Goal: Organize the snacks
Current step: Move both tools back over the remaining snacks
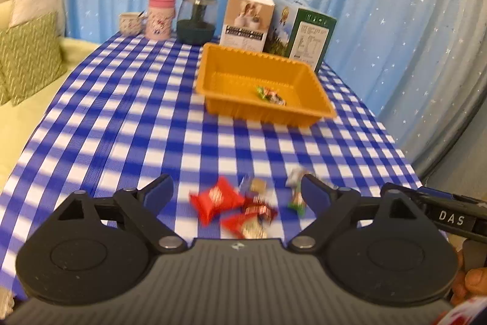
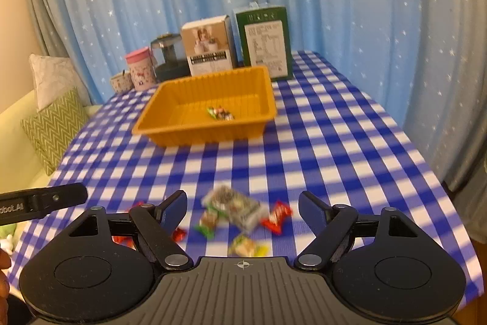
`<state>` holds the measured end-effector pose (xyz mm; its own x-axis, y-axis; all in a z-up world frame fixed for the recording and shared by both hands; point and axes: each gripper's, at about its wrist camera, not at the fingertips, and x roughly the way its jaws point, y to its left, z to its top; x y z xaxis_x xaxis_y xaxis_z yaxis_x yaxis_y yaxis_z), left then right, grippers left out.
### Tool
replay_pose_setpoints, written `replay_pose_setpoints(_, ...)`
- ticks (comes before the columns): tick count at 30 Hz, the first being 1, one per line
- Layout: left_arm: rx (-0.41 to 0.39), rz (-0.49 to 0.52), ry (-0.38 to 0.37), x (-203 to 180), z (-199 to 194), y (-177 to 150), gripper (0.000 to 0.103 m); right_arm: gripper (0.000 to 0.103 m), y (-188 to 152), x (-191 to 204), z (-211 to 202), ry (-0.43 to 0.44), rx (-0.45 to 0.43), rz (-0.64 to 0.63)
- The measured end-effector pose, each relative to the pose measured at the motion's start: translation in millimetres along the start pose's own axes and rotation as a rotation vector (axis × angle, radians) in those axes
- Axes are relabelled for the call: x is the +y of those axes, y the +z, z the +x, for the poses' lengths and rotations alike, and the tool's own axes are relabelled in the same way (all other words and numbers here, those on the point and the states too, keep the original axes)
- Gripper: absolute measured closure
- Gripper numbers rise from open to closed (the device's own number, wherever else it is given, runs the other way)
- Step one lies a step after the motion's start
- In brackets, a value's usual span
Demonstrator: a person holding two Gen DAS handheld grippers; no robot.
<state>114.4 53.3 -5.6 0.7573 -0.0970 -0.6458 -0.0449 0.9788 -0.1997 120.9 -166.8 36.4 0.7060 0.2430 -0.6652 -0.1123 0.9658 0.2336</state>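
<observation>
An orange tray (image 1: 316,83) (image 2: 152,102) stands mid-table with a few wrapped candies (image 1: 271,95) (image 2: 220,113) inside. Loose snacks lie near the front edge: a red packet (image 1: 214,200), brown and red candies (image 1: 255,203) and a green-white candy (image 1: 296,200). In the right wrist view there is a clear packet (image 2: 234,206), a red candy (image 2: 277,217) and green and yellow candies (image 2: 208,223). My left gripper (image 1: 237,191) is open and empty above the red packet. My right gripper (image 2: 242,206) is open and empty above the clear packet.
At the table's far end stand a small cup (image 1: 131,23), a pink tumbler (image 1: 159,17), a dark jar (image 1: 196,19) and two boxes (image 1: 246,20) (image 1: 304,31). Cushions (image 1: 30,51) lie on a sofa at left. Blue curtains hang behind.
</observation>
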Motion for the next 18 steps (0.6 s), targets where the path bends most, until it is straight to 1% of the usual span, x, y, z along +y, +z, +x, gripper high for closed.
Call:
replay_pose_setpoints(4,0.021,-0.014,0.008,3.9,-12.9,-19.7,0.013,0.023,-18.9,-1.2,-17.4,-0.014,0.014,0.011)
replay_pose_setpoints(7,0.040,-0.018,0.029,6.2,-14.8,-32.3,0.013,0.023,-30.6,-0.4,-25.3,-0.023,0.020,0.014)
replay_pose_setpoints(12,0.068,-0.021,0.024,5.1,-6.6,-42.3,0.013,0.023,-46.8,-2.4,-29.1,-0.028,0.033,0.003)
replay_pose_setpoints(15,0.074,-0.022,0.016,2.8,0.0,-44.7,0.014,0.023,-49.5,-8.1,-25.9,-0.024,0.042,0.024)
replay_pose_setpoints(18,0.085,-0.023,0.008,1.7,7.6,-47.1,0.018,0.023,-48.9,-13.0,-25.0,-0.026,0.036,0.043)
